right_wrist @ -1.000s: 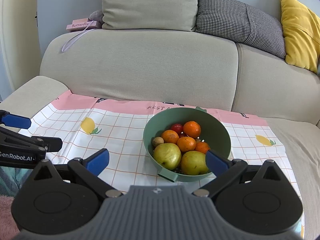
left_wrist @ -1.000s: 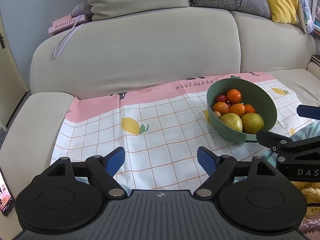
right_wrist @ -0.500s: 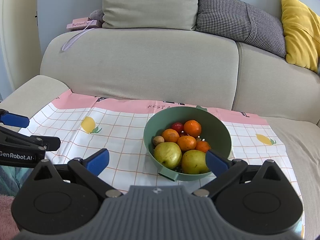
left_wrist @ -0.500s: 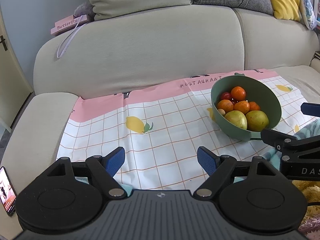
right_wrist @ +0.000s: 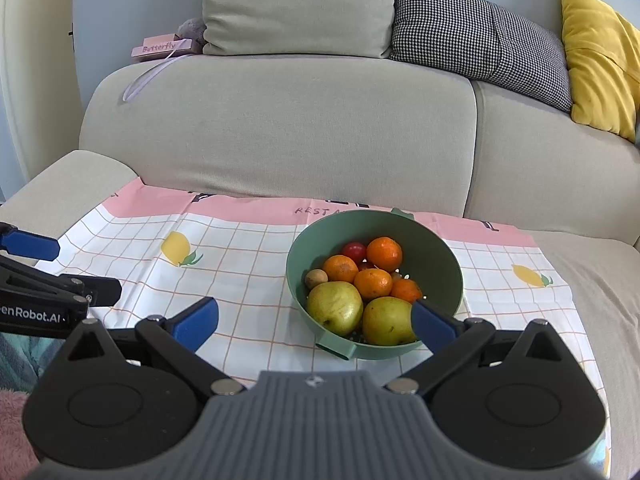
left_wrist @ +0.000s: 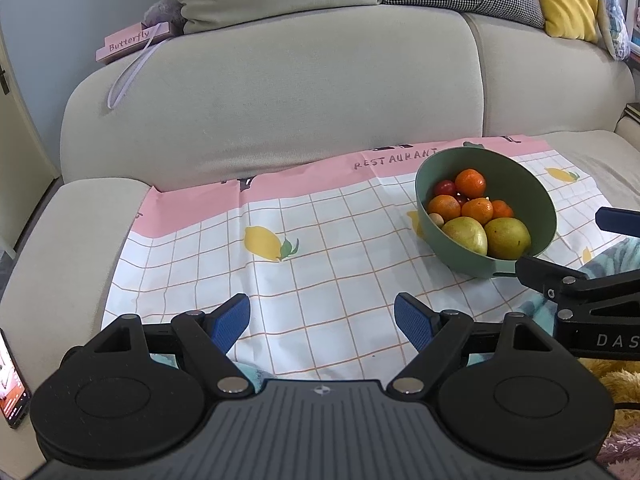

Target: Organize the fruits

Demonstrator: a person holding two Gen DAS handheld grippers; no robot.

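A green bowl (right_wrist: 448,280) (left_wrist: 544,216) stands on a checked cloth (right_wrist: 240,264) (left_wrist: 320,264) on the sofa seat. It holds two yellow-green pears (right_wrist: 336,306), several oranges (right_wrist: 374,283), a red fruit (right_wrist: 355,251) and a small brown fruit (right_wrist: 316,279). My right gripper (right_wrist: 316,322) is open and empty, just in front of the bowl. My left gripper (left_wrist: 322,322) is open and empty over the cloth's near edge, to the left of the bowl.
The sofa backrest (right_wrist: 280,132) rises behind the cloth, with cushions on top, one yellow (right_wrist: 600,60). A pink "Butterfly" box (left_wrist: 132,42) lies on the back's left end. A phone (left_wrist: 12,384) shows at the far left. Fluffy blankets lie at the near edge.
The left gripper's view has shifted so the bowl sits further right and lower. The right gripper has barely moved. Both stay open.
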